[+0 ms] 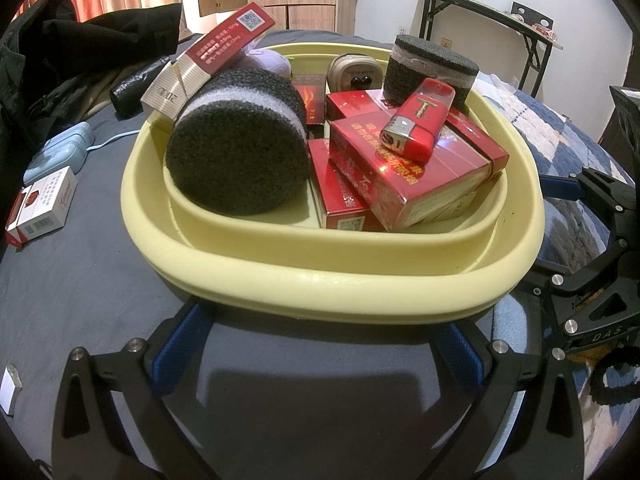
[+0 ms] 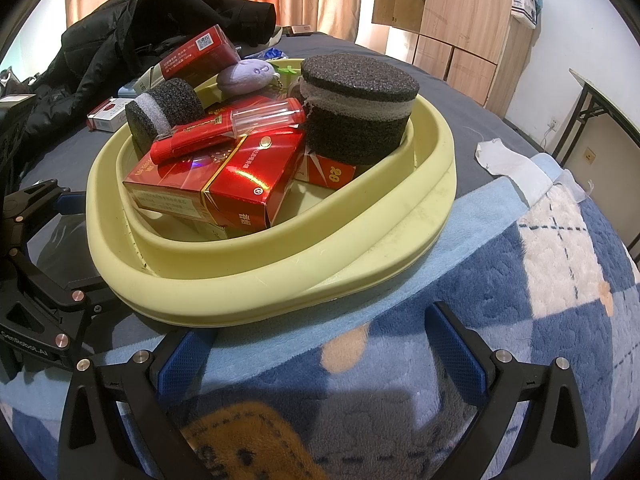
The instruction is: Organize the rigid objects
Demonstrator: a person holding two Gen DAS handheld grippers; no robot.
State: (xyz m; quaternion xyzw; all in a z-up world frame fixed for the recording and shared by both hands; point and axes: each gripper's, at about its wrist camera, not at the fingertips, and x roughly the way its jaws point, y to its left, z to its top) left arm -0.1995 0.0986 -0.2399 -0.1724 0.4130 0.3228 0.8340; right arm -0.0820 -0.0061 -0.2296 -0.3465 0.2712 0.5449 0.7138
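Note:
A pale yellow basin (image 1: 332, 280) (image 2: 280, 284) sits on the bed, filled with several red cigarette boxes (image 1: 404, 168) (image 2: 224, 184). A red lighter (image 1: 416, 124) (image 2: 224, 128) lies on top of them. Two dark foam cylinders rest inside: one on its side (image 1: 236, 152) (image 2: 164, 108), one upright (image 1: 430, 70) (image 2: 356, 112). A red box (image 1: 216, 56) leans on the far left rim. My left gripper (image 1: 320, 350) is open just short of the near rim. My right gripper (image 2: 320, 354) is open, also in front of the basin, holding nothing.
A white cigarette pack (image 1: 40, 208) and a light blue case (image 1: 60, 152) lie on the grey sheet to the left. A black jacket (image 2: 132, 28) is piled at the back. A blue checked blanket (image 2: 520, 300) covers the right. A white sock (image 2: 508, 164) lies beyond.

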